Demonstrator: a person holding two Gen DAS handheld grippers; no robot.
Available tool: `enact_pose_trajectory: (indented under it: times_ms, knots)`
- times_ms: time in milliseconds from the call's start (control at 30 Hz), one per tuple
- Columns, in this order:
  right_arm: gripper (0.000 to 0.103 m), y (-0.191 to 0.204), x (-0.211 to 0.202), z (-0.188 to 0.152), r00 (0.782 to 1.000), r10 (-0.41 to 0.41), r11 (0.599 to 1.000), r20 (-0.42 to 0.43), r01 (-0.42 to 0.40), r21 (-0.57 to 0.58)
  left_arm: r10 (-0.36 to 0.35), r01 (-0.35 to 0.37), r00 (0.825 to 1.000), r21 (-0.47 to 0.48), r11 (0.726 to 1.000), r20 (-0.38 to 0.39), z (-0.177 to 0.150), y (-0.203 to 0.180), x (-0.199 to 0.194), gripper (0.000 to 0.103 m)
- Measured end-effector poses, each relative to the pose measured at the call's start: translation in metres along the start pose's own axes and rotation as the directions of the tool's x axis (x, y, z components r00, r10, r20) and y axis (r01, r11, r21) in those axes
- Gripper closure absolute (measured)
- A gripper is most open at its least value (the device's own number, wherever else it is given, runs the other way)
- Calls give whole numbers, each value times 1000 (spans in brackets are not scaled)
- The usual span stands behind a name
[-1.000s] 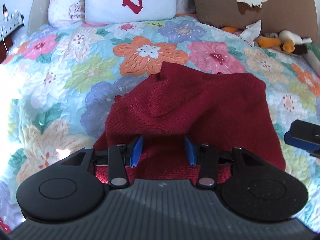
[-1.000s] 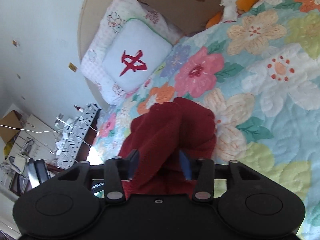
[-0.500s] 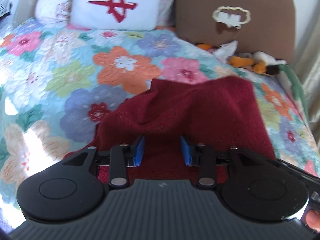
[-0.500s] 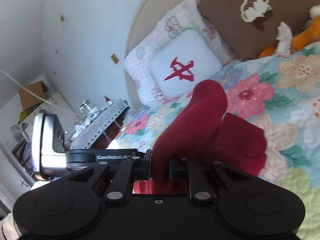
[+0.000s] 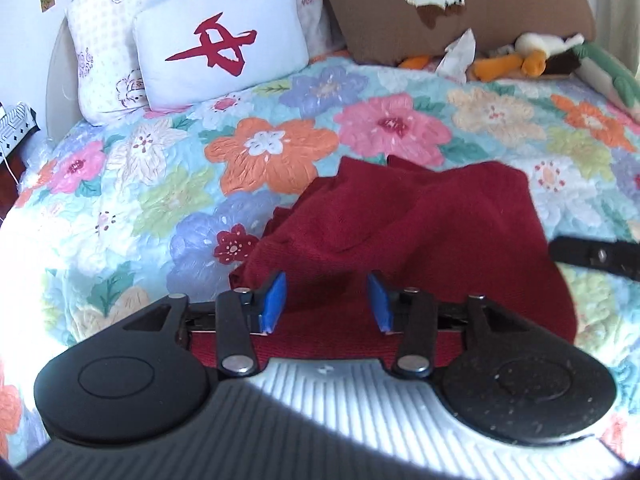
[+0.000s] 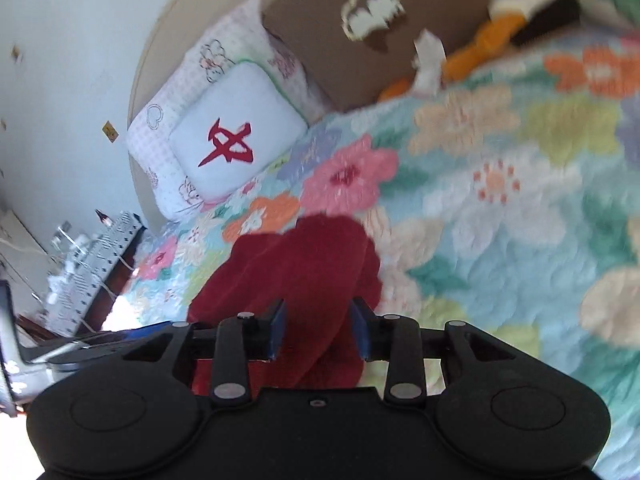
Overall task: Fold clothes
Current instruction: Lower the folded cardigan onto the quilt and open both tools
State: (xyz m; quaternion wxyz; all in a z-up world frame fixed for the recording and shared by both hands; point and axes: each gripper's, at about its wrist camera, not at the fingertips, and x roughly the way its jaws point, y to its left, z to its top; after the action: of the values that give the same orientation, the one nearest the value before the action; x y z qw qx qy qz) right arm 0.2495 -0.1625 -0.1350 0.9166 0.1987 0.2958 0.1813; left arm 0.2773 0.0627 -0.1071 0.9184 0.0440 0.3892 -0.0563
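A dark red knit garment lies rumpled on the flowered quilt, partly folded over itself. My left gripper is open just above the garment's near hem, blue pads apart. My right gripper is open with the red garment lying between and below its fingers; that view is blurred. Part of the right gripper shows at the right edge of the left wrist view, beside the garment.
A white pillow with a red mark and a brown cushion lean on the headboard. Stuffed toys lie at the back right. A bedside stand with a power strip is left of the bed.
The right gripper was shut on a raised fold of the garment half a second ago; now it is open and the fold lies lower. The left gripper has opened a little wider.
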Motion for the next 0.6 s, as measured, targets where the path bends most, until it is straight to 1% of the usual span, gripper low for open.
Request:
enact_pose_trajectory:
  times_ms: [33, 100, 133, 200, 233, 267, 367, 500, 600]
  knots:
    - [61, 6, 1, 5, 1000, -11, 998, 15, 12, -63, -7, 7, 1000, -8, 1000, 3, 0, 3, -4, 51]
    - [62, 15, 9, 9, 1000, -15, 989, 17, 17, -150, -24, 22, 999, -42, 999, -40, -3, 5, 5, 51]
    - [62, 20, 15, 9, 999, -40, 979, 24, 44, -201, -23, 20, 998, -52, 998, -55, -6, 6, 10, 51]
    - [62, 28, 25, 7, 993, -103, 946, 55, 115, -304, -20, 15, 997, -63, 998, -76, -11, 6, 18, 50]
    - [62, 30, 31, 5, 992, -117, 931, 51, 128, -341, -22, 16, 997, -72, 997, -77, -13, 7, 20, 50]
    - [62, 27, 37, 3, 992, -126, 928, 27, 128, -351, -29, 22, 997, -90, 996, -76, -15, 9, 21, 50]
    - [63, 16, 52, -1, 986, -152, 934, -63, 123, -337, -52, 42, 995, -127, 991, -79, -17, 15, 21, 49]
    - [63, 5, 55, -3, 983, -146, 948, -109, 108, -299, -48, 37, 995, -137, 990, -84, -17, 19, 13, 47]
    - [62, 4, 45, 3, 979, -146, 965, -142, 109, -238, -24, 12, 996, -135, 991, -91, -18, 20, -4, 42]
